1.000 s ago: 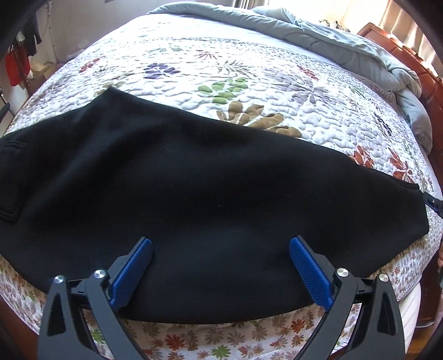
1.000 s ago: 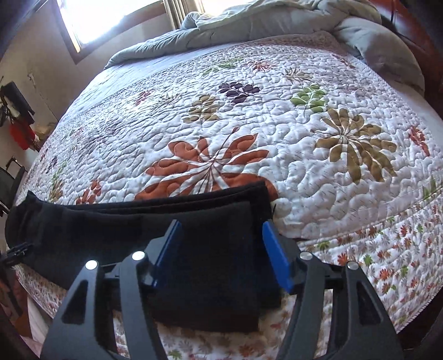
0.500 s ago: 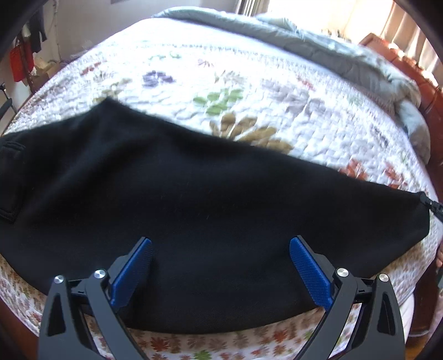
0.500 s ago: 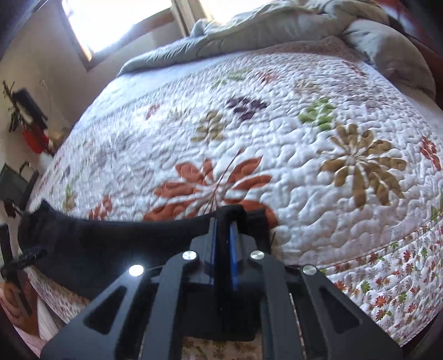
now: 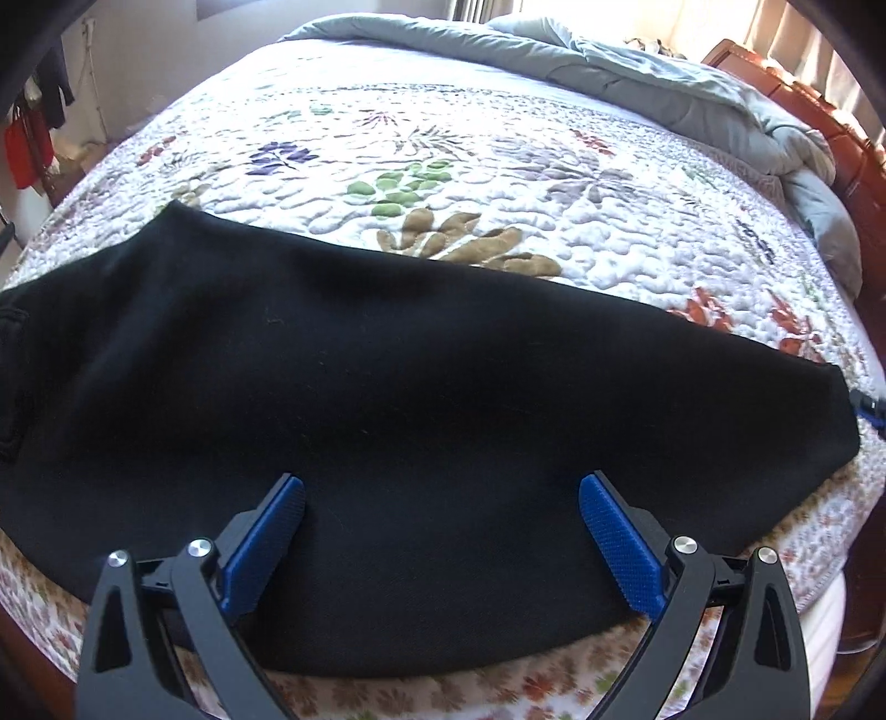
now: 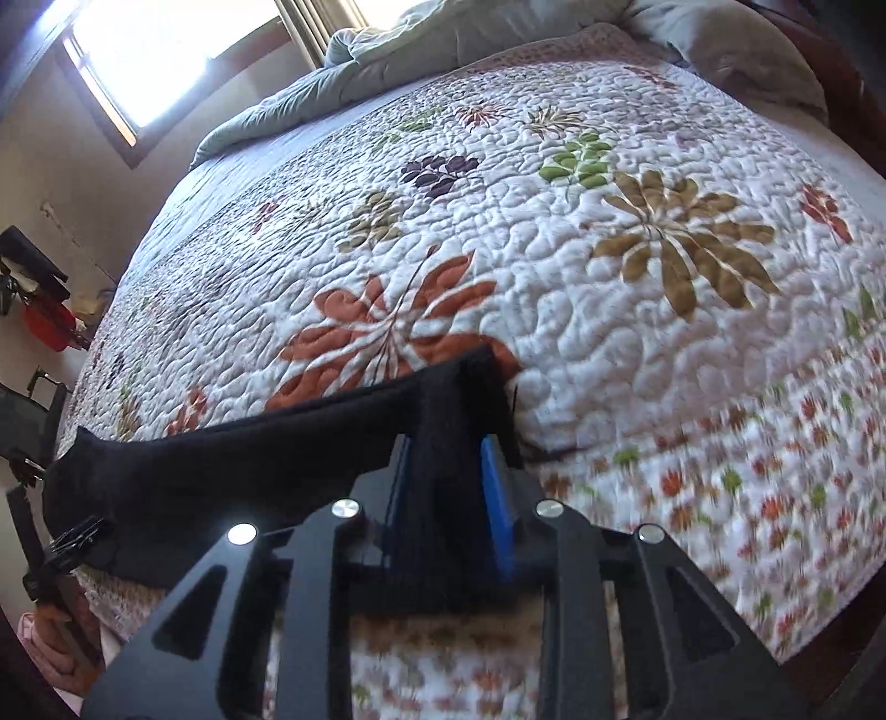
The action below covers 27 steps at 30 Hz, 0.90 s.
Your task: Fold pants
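Observation:
Black pants (image 5: 421, 399) lie stretched across the near edge of the bed on a floral quilt (image 5: 498, 183). My left gripper (image 5: 442, 487) is open, its blue pads wide apart just over the middle of the pants near their front edge. My right gripper (image 6: 451, 443) is shut on the hem end of the pants (image 6: 232, 459), with a fold of black cloth bunched between its blue pads and lifted a little off the quilt (image 6: 637, 232). The right gripper tip also shows at the right edge of the left wrist view (image 5: 869, 418).
A crumpled grey duvet (image 5: 637, 77) lies along the far side of the bed by the wooden headboard (image 5: 803, 99). A window (image 6: 166, 50) is behind the bed. Clothes and dark objects (image 6: 39, 299) hang by the wall at left.
My right gripper closed on the pants hem and now holds it raised slightly, the cloth bunched between the pads. My left gripper stayed open and hardly moved.

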Available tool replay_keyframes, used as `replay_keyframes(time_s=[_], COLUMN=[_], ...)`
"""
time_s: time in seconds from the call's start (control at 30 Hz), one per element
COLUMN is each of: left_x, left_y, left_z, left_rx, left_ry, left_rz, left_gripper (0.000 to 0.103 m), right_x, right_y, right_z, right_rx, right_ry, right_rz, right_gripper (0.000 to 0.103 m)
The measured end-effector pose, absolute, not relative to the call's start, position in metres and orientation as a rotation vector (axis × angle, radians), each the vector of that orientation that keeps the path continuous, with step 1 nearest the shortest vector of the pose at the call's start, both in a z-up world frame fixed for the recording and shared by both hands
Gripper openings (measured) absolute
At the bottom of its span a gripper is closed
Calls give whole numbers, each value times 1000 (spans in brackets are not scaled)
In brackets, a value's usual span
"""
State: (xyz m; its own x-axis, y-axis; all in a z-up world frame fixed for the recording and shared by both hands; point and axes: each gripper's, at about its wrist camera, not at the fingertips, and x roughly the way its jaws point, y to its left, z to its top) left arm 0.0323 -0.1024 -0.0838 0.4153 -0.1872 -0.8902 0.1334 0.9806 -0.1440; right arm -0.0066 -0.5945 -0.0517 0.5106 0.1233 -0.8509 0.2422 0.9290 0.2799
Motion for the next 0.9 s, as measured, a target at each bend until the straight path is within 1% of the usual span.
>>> replay_keyframes(time_s=[0.03,0.07,0.1,0.13,0.2,0.27,0.43,0.57,0.63,0.67,0.7,0.73,0.8,0.9], left_x=[31,29,27,26,25,23,20,18,18,18,18,18,19,21], left_y=[-104,-107,-110,-112,-119,-125,-133,-133,-132,-131,-131,-130,-126,-114], left_z=[-83,-83,-83,-82,-82,-81,-78,-78,-79,-79,-79,-80,-79,-72], left_rx=[-54,-51,-49,-48,-42,-36,-59,-58,-63,-65,-65,-62,-55,-73], left_ry=[1127,1130,1131,1132,1132,1134,1139,1143,1146,1146,1146,1144,1140,1100], left_rz=[-209,-217,-223,-228,-241,-255,-278,-286,-284,-283,-281,-278,-271,-228], left_gripper=[99,99,99,99,99,99,99,99,99,99,99,99,99,99], right_x=[-16,-25,-33,-36,-45,-52,-45,-32,-25,-23,-19,-17,-13,-12], right_y=[-592,-590,-588,-585,-582,-579,-576,-581,-585,-588,-590,-592,-595,-597], right_z=[-49,-48,-48,-50,-54,-60,-85,-97,-102,-104,-106,-108,-99,-62], right_rx=[399,422,451,472,513,567,641,689,720,735,766,804,828,772], right_ry=[1040,1042,1052,1063,1085,1093,1128,1078,1036,1023,1015,1012,986,904], right_rz=[-79,-79,-73,-66,-62,-56,-50,-33,-19,-17,0,28,53,93], right_gripper=[38,45,49,49,58,61,62,62,53,39,19,13,10,10])
